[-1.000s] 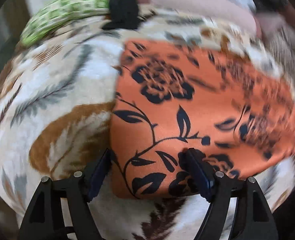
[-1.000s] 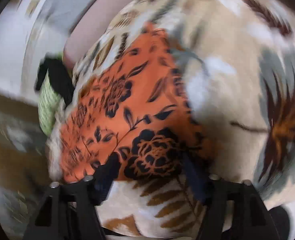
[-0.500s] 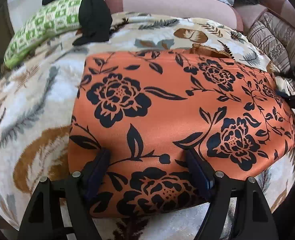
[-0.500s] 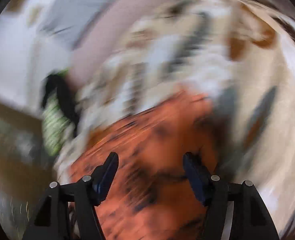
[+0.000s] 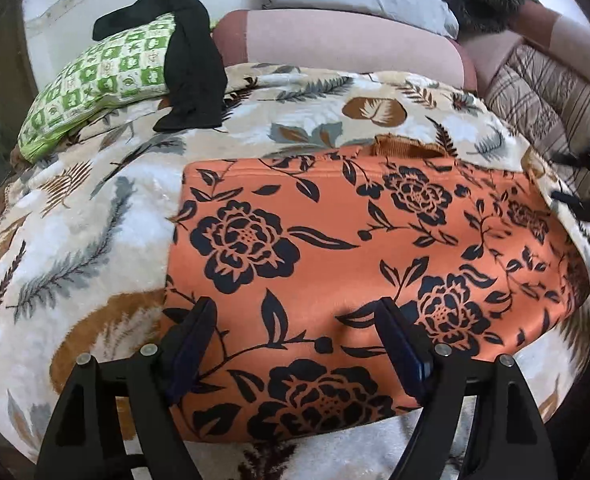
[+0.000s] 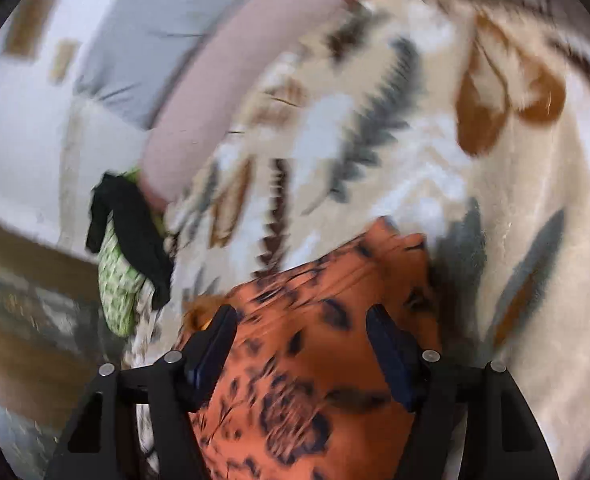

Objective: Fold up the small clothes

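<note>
Leaf-print blanket (image 5: 95, 240) under orange floral garment (image 5: 355, 260), green pillow (image 5: 99, 80)

The right gripper (image 6: 301, 344) hangs over the orange floral garment (image 6: 335, 320), jaws spread wide with the cloth showing between them. The garment lies on a leaf-patterned blanket (image 6: 475, 200). Farther left, a black cloth (image 6: 135, 224) drapes across a green checked pillow (image 6: 115, 292). The picture is blurred.

No readable text, label, brand or number anywhere in either view. Only prints: black roses and leaves on the orange garment (image 5: 359, 264), small green-and-white squares with figures too small to make out on the green pillow (image 5: 103, 80), feathers and leaves on the blanket (image 5: 79, 248). Right wrist view too blurred to read.
</note>
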### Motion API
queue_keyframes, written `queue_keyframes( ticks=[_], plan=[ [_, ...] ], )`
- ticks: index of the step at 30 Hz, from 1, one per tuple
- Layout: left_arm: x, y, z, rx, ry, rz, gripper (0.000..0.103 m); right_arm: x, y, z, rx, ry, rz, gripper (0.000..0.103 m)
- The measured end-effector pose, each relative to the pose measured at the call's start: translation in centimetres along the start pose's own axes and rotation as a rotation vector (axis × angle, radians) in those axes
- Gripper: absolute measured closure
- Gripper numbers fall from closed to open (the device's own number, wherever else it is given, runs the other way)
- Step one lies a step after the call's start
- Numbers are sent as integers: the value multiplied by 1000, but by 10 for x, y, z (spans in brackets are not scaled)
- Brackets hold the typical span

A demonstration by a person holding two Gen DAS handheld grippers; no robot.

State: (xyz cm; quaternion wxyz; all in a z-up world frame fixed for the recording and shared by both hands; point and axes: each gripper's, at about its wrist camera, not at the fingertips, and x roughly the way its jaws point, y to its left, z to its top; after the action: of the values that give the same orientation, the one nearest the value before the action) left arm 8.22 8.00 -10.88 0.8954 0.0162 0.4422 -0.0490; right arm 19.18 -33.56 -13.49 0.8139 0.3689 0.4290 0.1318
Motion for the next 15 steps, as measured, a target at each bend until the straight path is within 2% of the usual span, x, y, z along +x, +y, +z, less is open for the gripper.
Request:
queue_keyframes(
  ticks=[5, 10, 13, 15],
  plan=[
    [-6, 2, -11, -78, 16, -27, 22, -52, 9, -71, -14, 39, 59, 32],
    [-18, -4, -12, -117, -15, -70, 22, -65, -13, -151, 114, 94, 63, 29],
    [-21, -14, -9, -101, -14, -90, 22, -58, -34, -169, 212, 123, 19, 29],
    [-20, -19, -9, -93, -18, -93, 22, -54, -47, -168, 299, 84, 51, 28]
  ],
)
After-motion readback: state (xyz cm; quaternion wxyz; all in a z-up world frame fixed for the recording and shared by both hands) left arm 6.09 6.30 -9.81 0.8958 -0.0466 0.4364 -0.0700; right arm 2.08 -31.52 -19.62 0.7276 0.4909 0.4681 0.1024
